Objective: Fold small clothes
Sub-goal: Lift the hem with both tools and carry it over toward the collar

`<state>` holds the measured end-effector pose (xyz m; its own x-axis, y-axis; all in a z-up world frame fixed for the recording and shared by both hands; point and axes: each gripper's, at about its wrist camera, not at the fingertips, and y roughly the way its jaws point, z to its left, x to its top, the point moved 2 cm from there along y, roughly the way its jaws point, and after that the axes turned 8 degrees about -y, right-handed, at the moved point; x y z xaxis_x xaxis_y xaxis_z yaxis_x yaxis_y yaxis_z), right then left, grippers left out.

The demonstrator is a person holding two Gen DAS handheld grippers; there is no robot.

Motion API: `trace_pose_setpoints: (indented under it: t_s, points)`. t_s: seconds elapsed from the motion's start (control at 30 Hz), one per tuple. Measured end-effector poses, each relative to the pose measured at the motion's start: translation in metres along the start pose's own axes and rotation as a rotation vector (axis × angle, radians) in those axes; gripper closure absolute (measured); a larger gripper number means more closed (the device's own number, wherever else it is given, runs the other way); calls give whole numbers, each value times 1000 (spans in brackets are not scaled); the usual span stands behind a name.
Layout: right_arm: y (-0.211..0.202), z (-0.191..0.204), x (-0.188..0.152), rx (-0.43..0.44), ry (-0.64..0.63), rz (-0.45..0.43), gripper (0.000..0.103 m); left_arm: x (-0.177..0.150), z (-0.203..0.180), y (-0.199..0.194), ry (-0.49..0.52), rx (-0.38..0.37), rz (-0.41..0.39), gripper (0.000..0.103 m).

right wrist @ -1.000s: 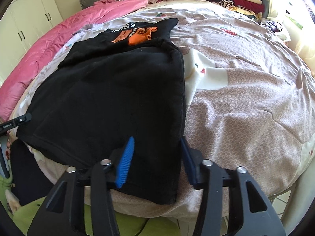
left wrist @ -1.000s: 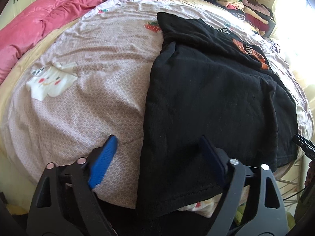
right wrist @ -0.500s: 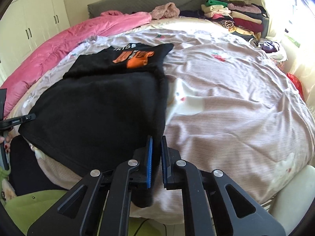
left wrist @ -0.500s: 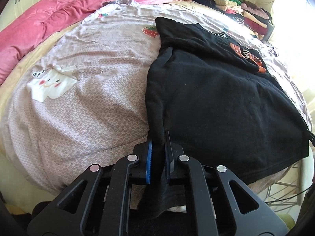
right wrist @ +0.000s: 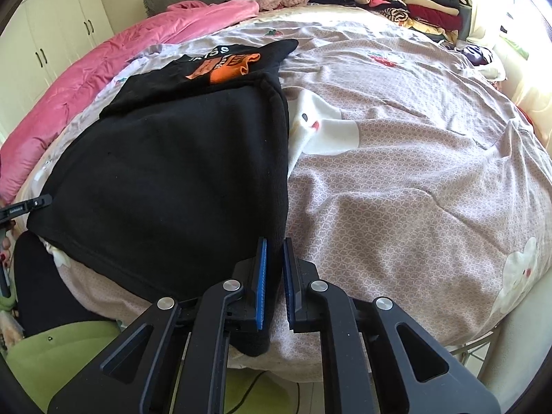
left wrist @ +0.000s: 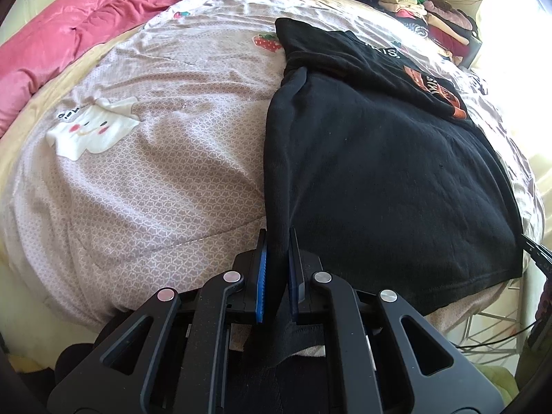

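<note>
Black fabric of one T-shirt, folded lengthwise with its orange print at the far end, is spread over the near edge of one bed, whose patterned cover carries two strawberry motifs in the right view. Two grippers are counted: the left gripper is clamped on the shirt's near left corner, and the right gripper is clamped on its near right corner. One pink quilt is laid along the bed's far left edge, and one pile of folded clothes is stacked at its far right corner.

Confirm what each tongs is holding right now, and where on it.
Both hold the black knit sweater: left tongs shut on its near left corner edge, right tongs shut on its near right corner edge.
</note>
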<state>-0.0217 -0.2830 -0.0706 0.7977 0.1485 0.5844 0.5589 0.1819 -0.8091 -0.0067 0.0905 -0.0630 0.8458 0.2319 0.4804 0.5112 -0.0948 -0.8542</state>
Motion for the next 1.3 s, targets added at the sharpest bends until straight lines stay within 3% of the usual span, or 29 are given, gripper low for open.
trace_pose_setpoints:
  t_s: [0.1, 0.27, 0.47, 0.63, 0.8, 0.9, 1.0, 1.03, 1.07, 1.13, 1.3]
  points:
    - [-1, -1, -2, 8, 8, 0, 93, -1, -1, -1, 8, 4, 6, 98]
    - [-8, 1, -5, 21, 2, -10, 75, -8, 1, -5, 6, 3, 17, 89]
    - [-10, 6, -6, 46, -18, -13, 75, -14, 2, -7, 0, -17, 30, 83]
    - [-6, 10, -11, 65, -20, -2, 68, -19, -3, -4, 23, -12, 42, 72]
    - [2, 9, -17, 81, -16, 25, 68, -21, -5, 3, 33, -5, 54, 71]
    - [6, 10, -20, 92, -9, 33, 68, -22, -6, 4, 36, -5, 51, 72]
    - [10, 13, -21, 98, -17, 41, 71, -22, -7, 4, 38, -16, 49, 91]
    - [10, 14, -21, 102, -21, 38, 78, -23, -8, 3, 44, -15, 44, 95]
    - [10, 14, -20, 104, -24, 34, 88, -22, -9, 2, 49, -12, 40, 96]
    - [6, 13, -18, 97, -24, 23, 95, -22, -11, -2, 59, -12, 31, 98]
    - [-10, 11, -10, 126, -35, -29, 96, -16, -16, -22, 76, -37, -29, 99]
